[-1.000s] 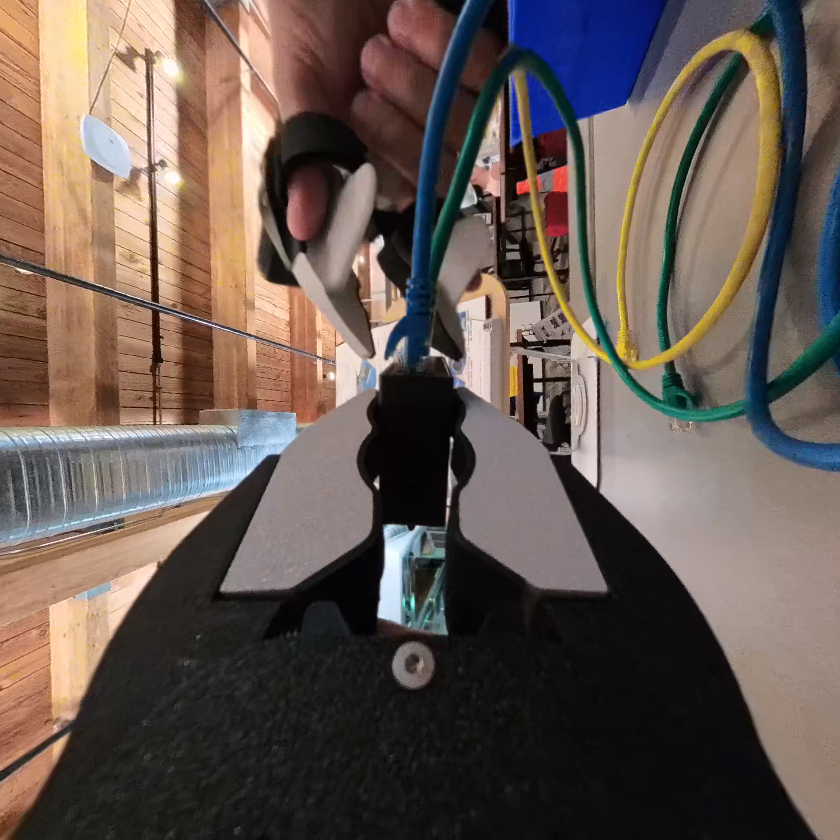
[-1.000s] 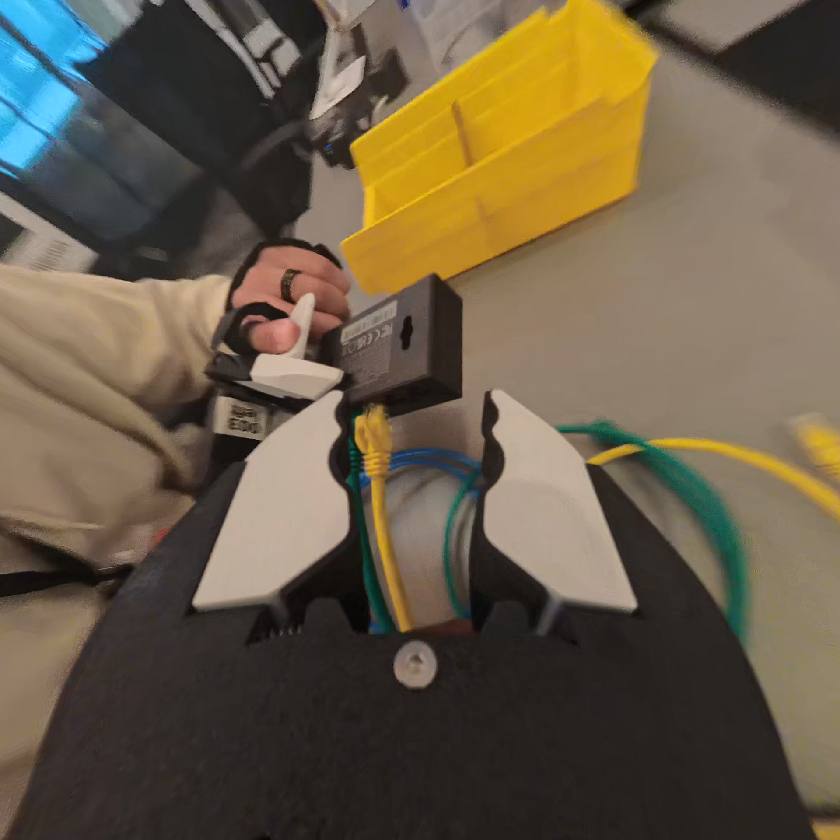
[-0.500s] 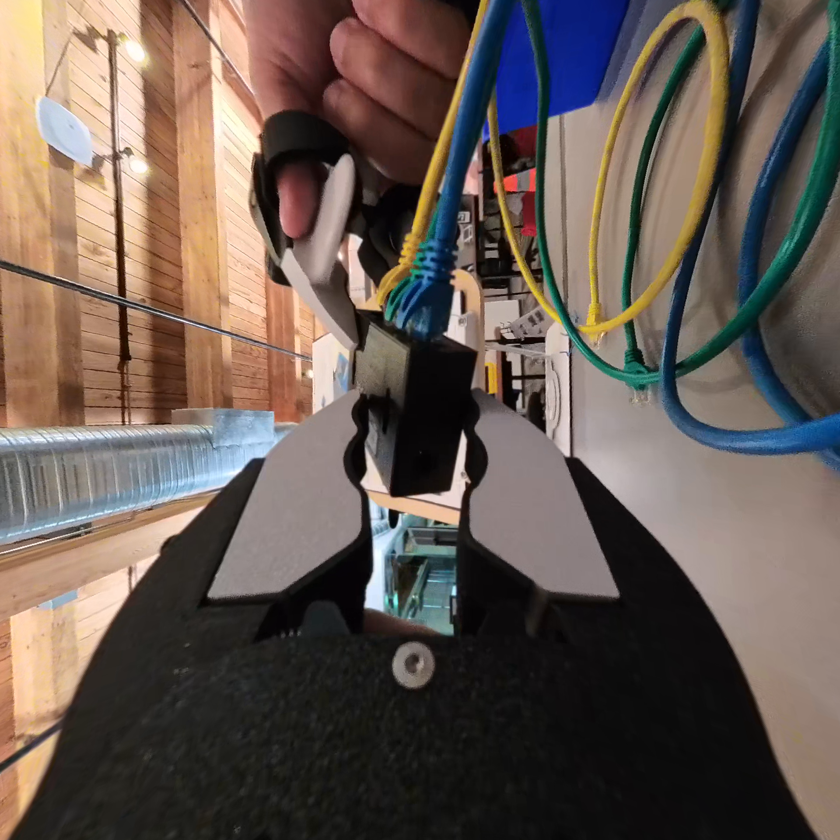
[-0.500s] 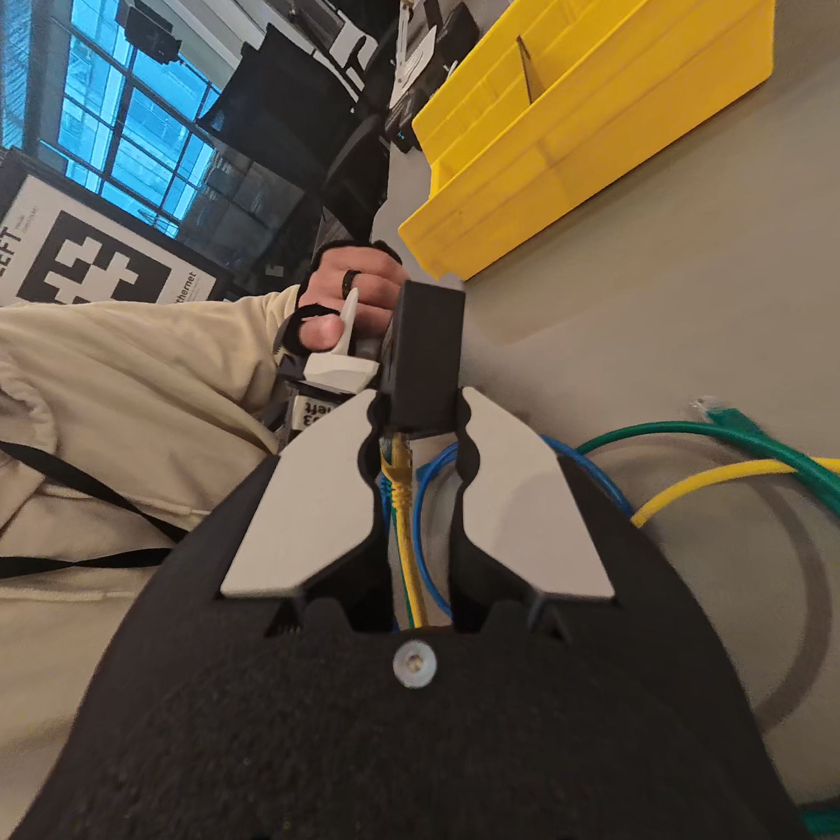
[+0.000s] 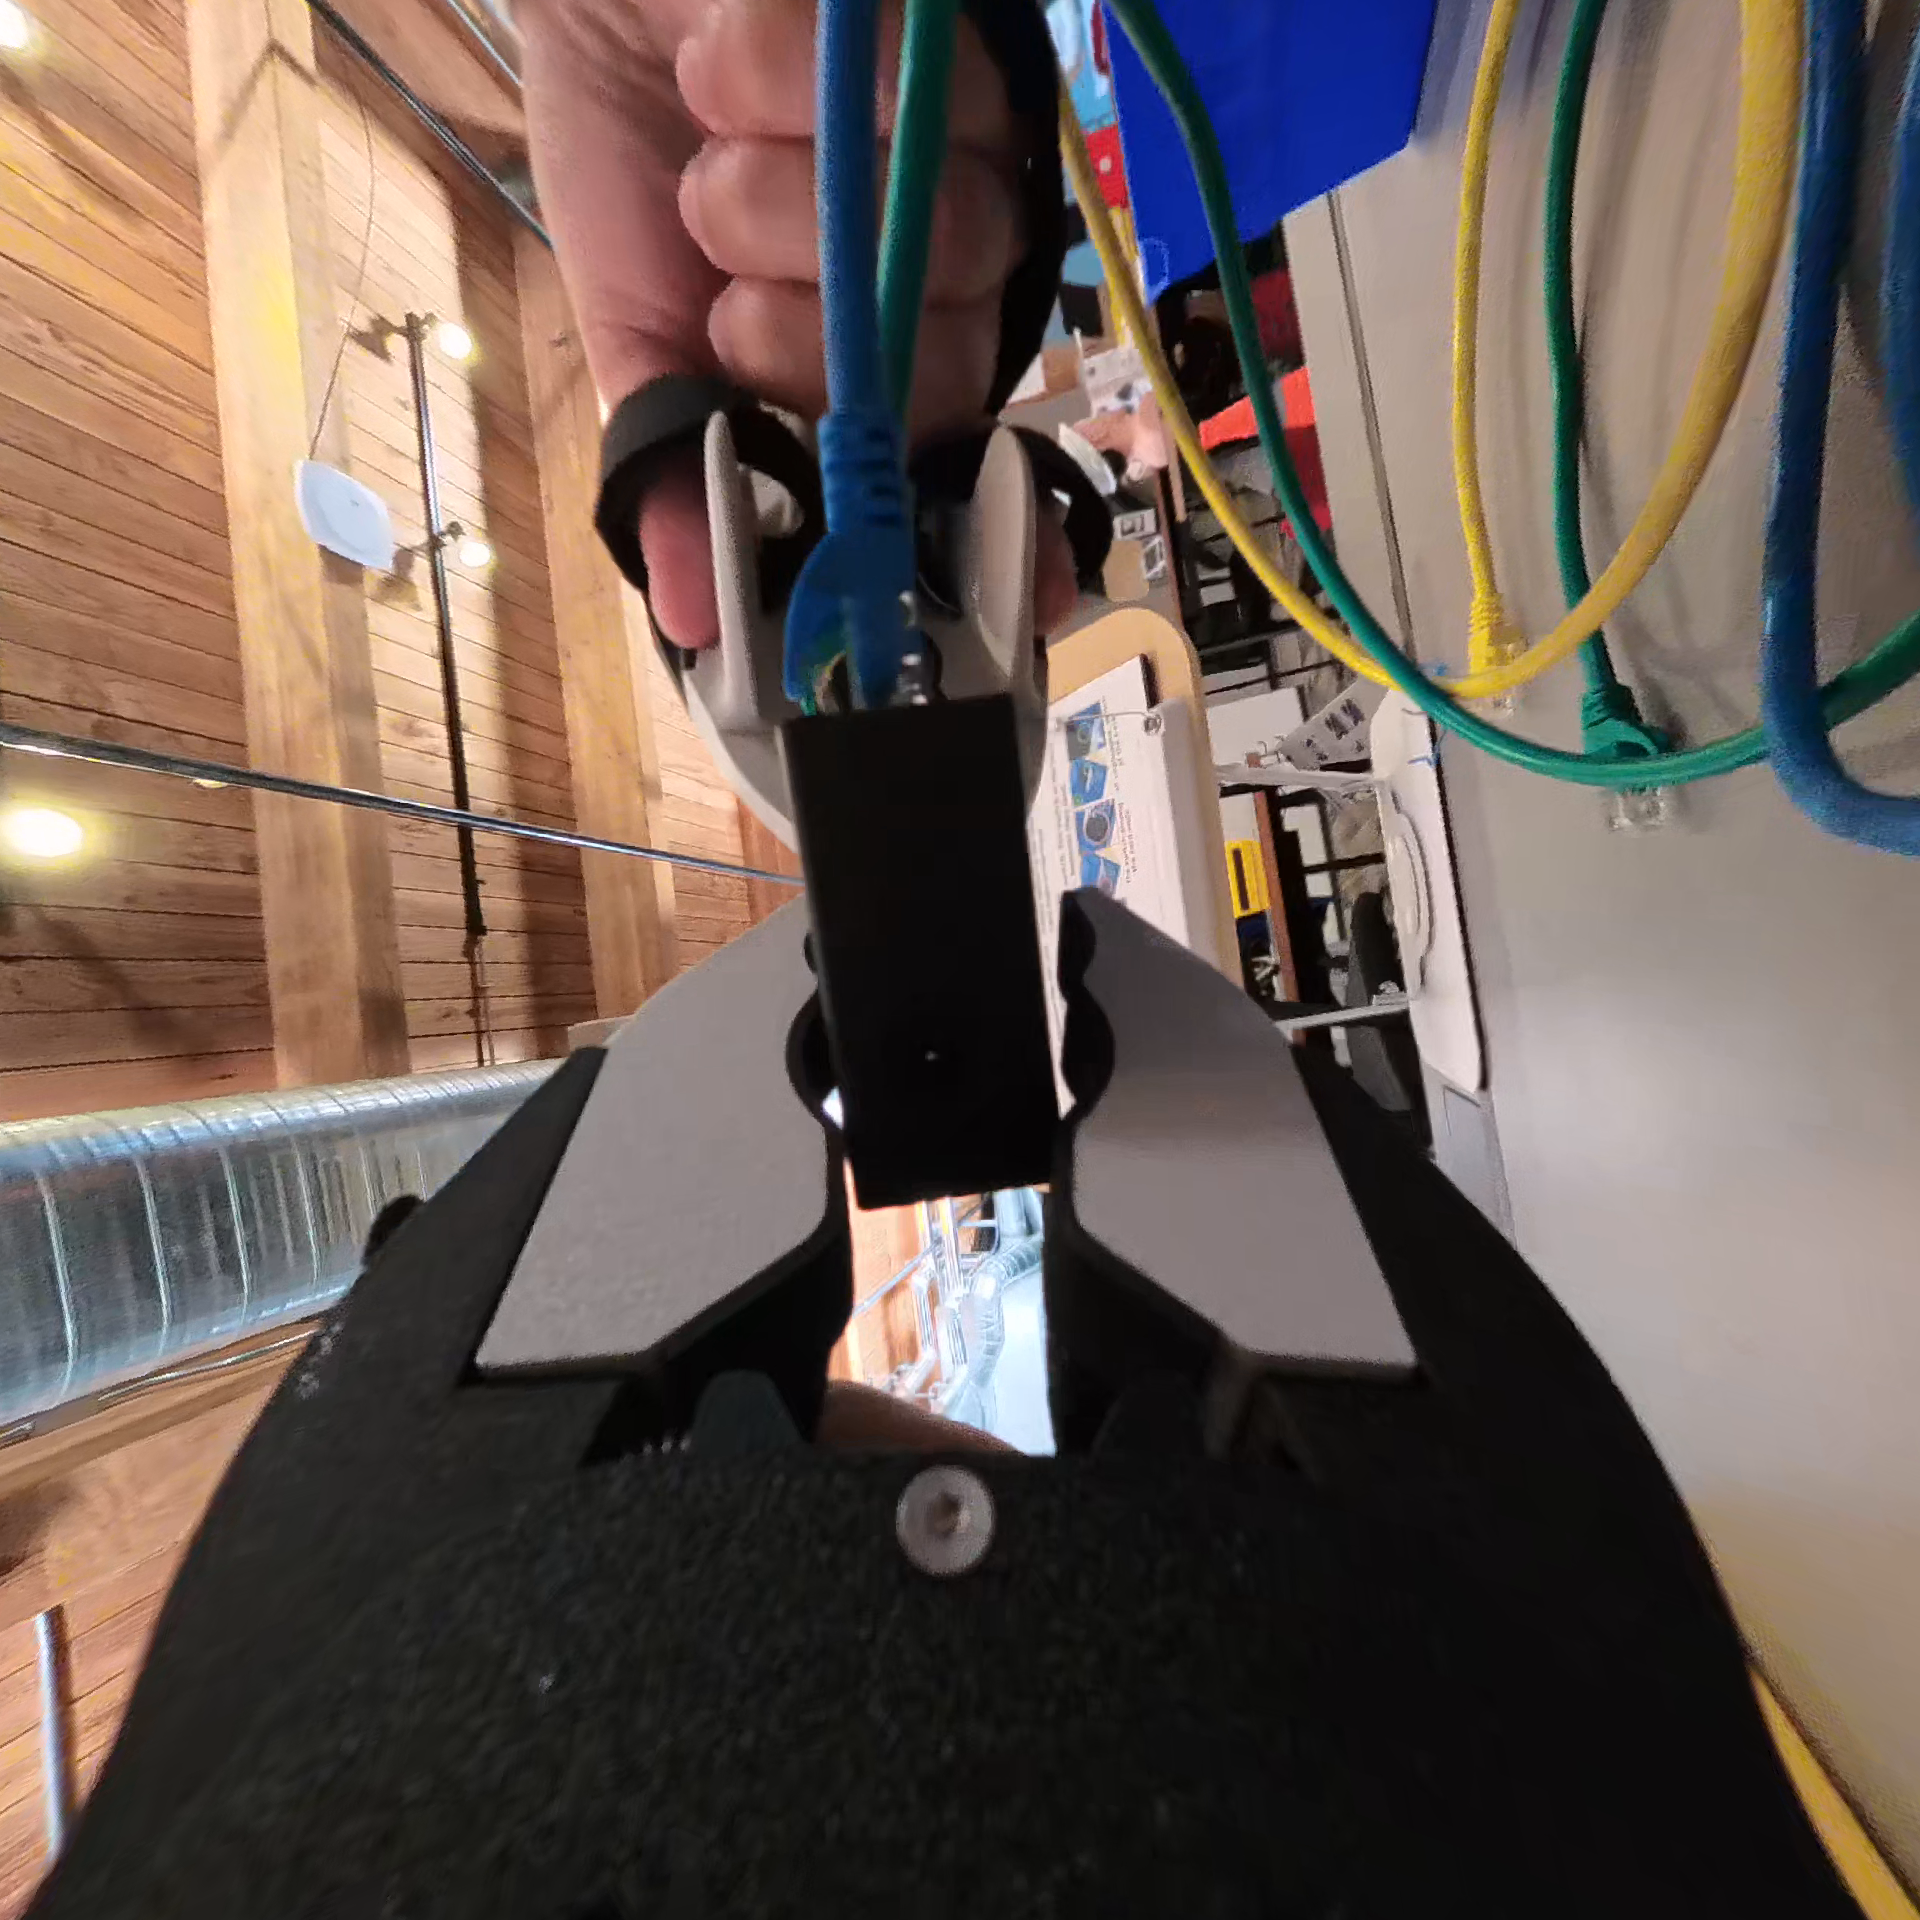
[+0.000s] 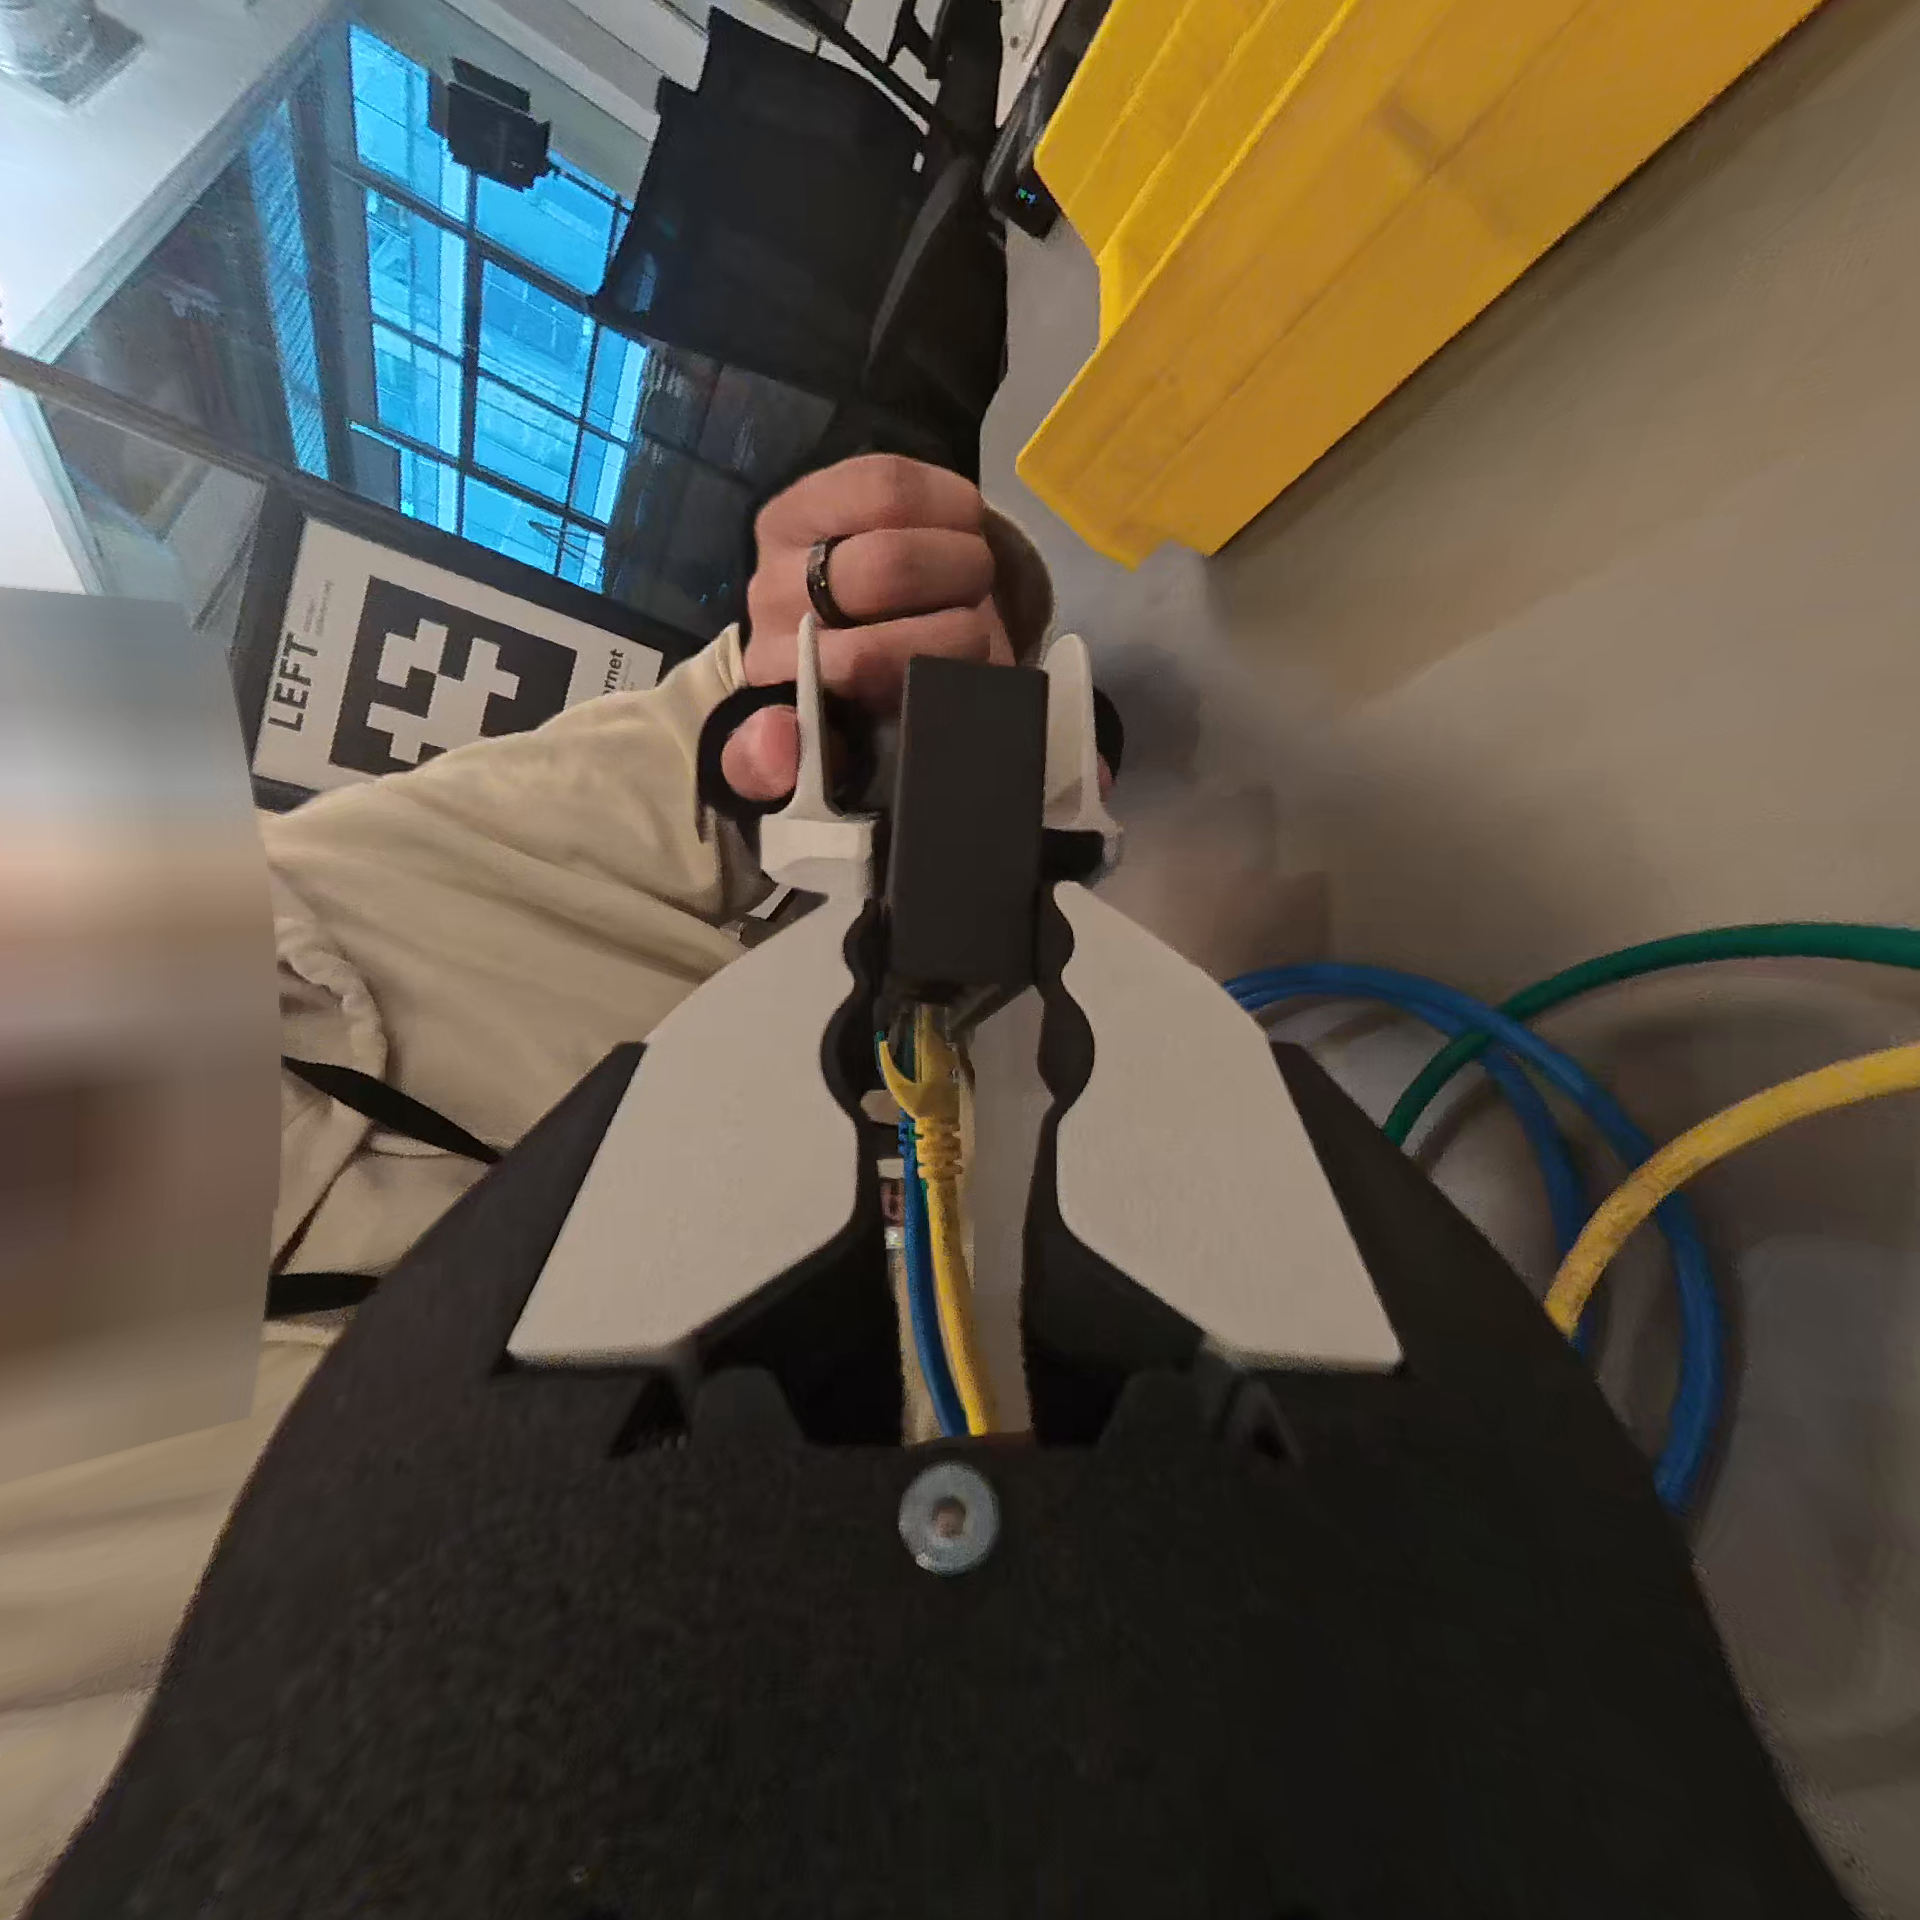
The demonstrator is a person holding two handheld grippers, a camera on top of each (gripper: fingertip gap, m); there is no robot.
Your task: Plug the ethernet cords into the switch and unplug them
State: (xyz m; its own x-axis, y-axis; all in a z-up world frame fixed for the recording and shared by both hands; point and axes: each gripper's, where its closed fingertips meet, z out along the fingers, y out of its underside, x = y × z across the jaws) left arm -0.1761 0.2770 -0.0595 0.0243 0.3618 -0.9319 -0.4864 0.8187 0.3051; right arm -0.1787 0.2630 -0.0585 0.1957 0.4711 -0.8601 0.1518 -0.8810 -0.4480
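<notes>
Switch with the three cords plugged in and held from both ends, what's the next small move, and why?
Probably ease the right gripper back off the switch and close its jaws on the yellow plug. All three cords look seated and the left gripper holds the body, so unplugging comes next.

Your left wrist camera looks along its fingers, rolled sideways, very near the black switch [image 5: 925, 966]. Your right wrist camera faces it from the opposite end, equally close. Both views share the switch [image 6: 971, 821] and the grey table [image 5: 1662, 1143].
</notes>
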